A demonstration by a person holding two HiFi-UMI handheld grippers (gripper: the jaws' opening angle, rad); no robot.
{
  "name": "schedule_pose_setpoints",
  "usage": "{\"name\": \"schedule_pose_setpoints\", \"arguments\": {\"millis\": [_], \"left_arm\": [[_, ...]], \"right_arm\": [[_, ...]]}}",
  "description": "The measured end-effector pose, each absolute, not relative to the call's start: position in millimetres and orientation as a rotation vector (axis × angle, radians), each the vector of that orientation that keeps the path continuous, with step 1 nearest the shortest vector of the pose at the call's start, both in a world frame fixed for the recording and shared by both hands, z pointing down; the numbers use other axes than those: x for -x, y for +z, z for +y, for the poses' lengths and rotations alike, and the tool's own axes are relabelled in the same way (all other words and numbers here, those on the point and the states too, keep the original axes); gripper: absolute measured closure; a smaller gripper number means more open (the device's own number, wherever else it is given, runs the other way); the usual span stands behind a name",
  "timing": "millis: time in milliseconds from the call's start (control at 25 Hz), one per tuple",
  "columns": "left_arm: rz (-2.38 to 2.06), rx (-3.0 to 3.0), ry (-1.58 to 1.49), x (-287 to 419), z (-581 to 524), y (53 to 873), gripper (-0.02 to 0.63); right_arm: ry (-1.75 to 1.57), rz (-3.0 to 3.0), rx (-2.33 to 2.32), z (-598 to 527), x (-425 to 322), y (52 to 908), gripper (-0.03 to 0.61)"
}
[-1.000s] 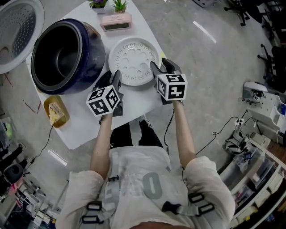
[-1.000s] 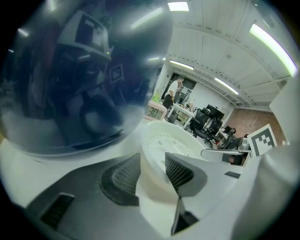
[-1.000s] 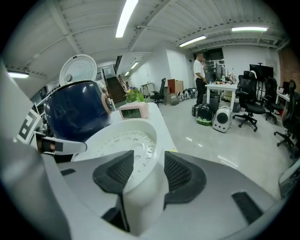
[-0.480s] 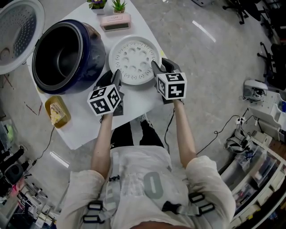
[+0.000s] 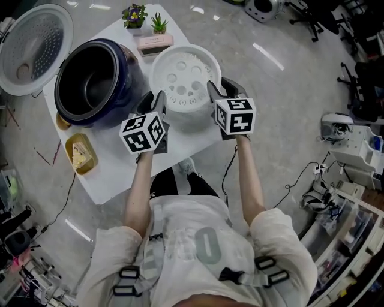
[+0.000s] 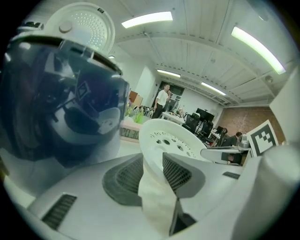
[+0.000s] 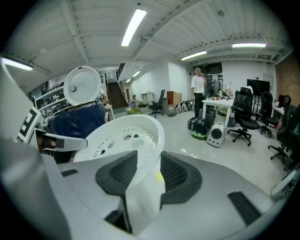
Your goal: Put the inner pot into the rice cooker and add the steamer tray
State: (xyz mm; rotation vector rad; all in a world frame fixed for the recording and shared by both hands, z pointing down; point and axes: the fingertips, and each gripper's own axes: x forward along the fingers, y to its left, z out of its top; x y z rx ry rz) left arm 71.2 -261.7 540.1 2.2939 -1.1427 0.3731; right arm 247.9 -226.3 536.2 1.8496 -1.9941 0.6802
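The white steamer tray (image 5: 185,78) with round holes hangs above the white table (image 5: 114,165), held by both grippers. My left gripper (image 5: 158,101) is shut on its left rim (image 6: 152,161); its jaws have just been closing on that rim. My right gripper (image 5: 214,91) is shut on the tray's right rim (image 7: 147,180), and its jaws have likewise just closed in. The dark blue rice cooker (image 5: 96,81) stands to the left with the dark inner pot (image 5: 89,84) inside and its white lid (image 5: 30,48) swung open. The cooker (image 6: 56,98) fills the left of the left gripper view.
A pink clock (image 5: 155,41) and two small potted plants (image 5: 147,18) sit at the table's far edge. An amber container (image 5: 81,154) lies near the left edge. Office chairs (image 7: 246,115) and a standing person (image 7: 199,86) are across the room.
Both grippers have risen with the steamer tray between them, lifting it off the table. The tray now sits higher and a little farther back in the head view.
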Motion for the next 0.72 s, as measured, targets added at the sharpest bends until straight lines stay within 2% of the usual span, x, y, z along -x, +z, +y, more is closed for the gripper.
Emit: {"name": "schedule_pose_setpoints", "arguments": {"millis": [360,720], "left_arm": [[-1.193,-2.511,0.255,-76.0,-267.2,425.8,0.474],[-1.388,-2.586,0.091,-20.8,-286.8,324.7,0.474]], "right_arm": [[0.462,-2.081,-1.917,-233.8,-251.8,431.4,0.412],[0.245,-2.287,-1.864,-272.4,-198.7,333.8,0.408]]}}
